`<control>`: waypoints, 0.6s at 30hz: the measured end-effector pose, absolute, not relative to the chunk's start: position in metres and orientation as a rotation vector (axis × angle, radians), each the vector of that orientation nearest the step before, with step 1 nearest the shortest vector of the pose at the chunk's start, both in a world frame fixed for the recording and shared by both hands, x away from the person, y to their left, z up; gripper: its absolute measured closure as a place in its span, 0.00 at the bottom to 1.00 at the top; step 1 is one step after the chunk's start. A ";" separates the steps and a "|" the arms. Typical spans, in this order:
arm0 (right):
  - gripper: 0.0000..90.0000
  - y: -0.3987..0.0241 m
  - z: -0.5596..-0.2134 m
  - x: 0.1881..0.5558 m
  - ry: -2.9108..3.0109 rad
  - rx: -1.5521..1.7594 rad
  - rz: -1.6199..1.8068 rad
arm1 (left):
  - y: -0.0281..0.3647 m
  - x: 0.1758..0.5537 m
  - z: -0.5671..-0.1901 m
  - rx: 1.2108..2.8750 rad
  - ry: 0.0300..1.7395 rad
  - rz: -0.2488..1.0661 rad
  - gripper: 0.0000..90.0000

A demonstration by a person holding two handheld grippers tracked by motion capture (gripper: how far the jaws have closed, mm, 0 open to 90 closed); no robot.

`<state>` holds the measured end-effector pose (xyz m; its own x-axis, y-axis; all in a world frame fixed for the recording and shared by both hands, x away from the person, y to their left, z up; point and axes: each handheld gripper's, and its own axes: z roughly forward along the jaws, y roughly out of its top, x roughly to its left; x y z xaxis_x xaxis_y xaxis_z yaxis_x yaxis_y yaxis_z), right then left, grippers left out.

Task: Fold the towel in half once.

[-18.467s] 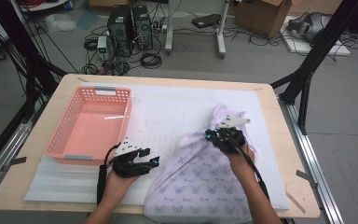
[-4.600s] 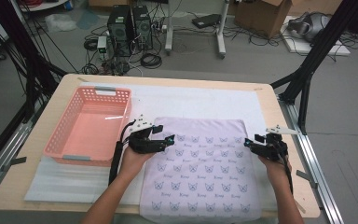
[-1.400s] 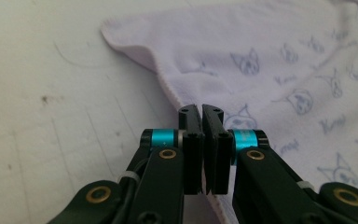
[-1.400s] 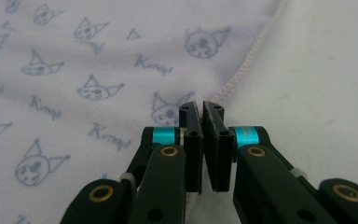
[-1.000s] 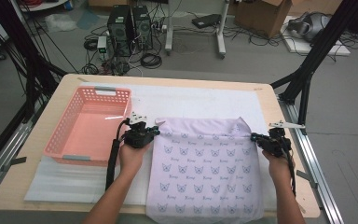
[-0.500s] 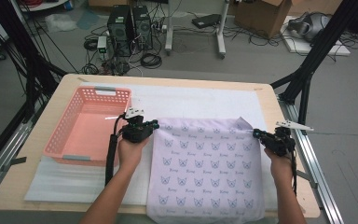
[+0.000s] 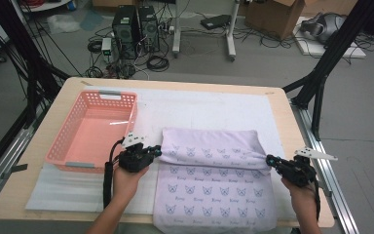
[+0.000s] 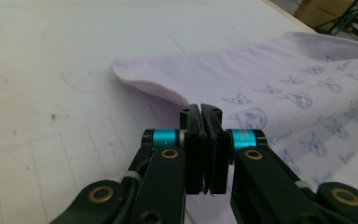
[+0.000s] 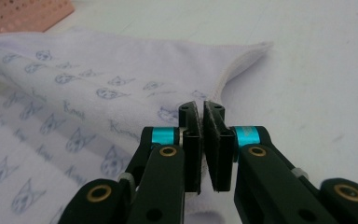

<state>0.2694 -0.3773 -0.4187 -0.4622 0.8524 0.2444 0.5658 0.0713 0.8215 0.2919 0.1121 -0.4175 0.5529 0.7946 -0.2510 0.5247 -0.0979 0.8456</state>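
A lavender towel [image 7: 214, 185] printed with small cat faces lies on the white mat [image 7: 209, 109], and its near end hangs over the table's front edge. Its far part is doubled over toward me into a rounded fold. My left gripper [image 7: 158, 152] is shut on the towel's left edge, where the left gripper view has my left gripper [image 8: 200, 109] pinching the towel [image 8: 284, 79]. My right gripper [image 7: 270, 160] is shut on the right edge. In the right gripper view the hem of the towel [image 9: 98, 84] runs between the pads of my right gripper [image 9: 201, 108].
A pink plastic basket [image 7: 92, 131] stands empty at the left, close beside my left hand; its corner [image 9: 23, 11] also shows in the right gripper view. The table's right edge [image 7: 299, 146] lies just past my right gripper. Bare mat stretches beyond the towel.
Both grippers have come toward me with the towel's side edges in them. The towel's far part now lies doubled over in a fold.
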 end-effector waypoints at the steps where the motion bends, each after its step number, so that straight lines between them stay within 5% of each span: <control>1: 0.95 -0.377 -0.419 0.266 2.066 1.411 1.335 | 0.113 0.289 -0.419 1.768 1.092 0.323 0.97; 11: 0.95 -0.375 -0.429 0.238 2.178 1.422 1.253 | 0.117 0.263 -0.435 1.829 1.083 0.275 0.96; 12: 0.93 -0.375 -0.429 0.237 2.187 1.418 1.237 | 0.116 0.263 -0.437 1.828 1.091 0.270 0.93; 15: 0.72 -0.376 -0.429 0.239 2.145 1.464 1.233 | 0.116 0.270 -0.435 1.788 1.113 0.231 0.64; 18: 0.66 -0.380 -0.422 0.243 2.064 1.487 1.274 | 0.113 0.278 -0.432 1.767 1.109 0.230 0.58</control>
<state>0.2435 -0.3802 -0.4217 -0.4217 0.8726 0.2462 0.6112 0.0730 0.7881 0.2782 0.1127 -0.4317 0.5621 0.7636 -0.3176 0.5740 -0.0837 0.8146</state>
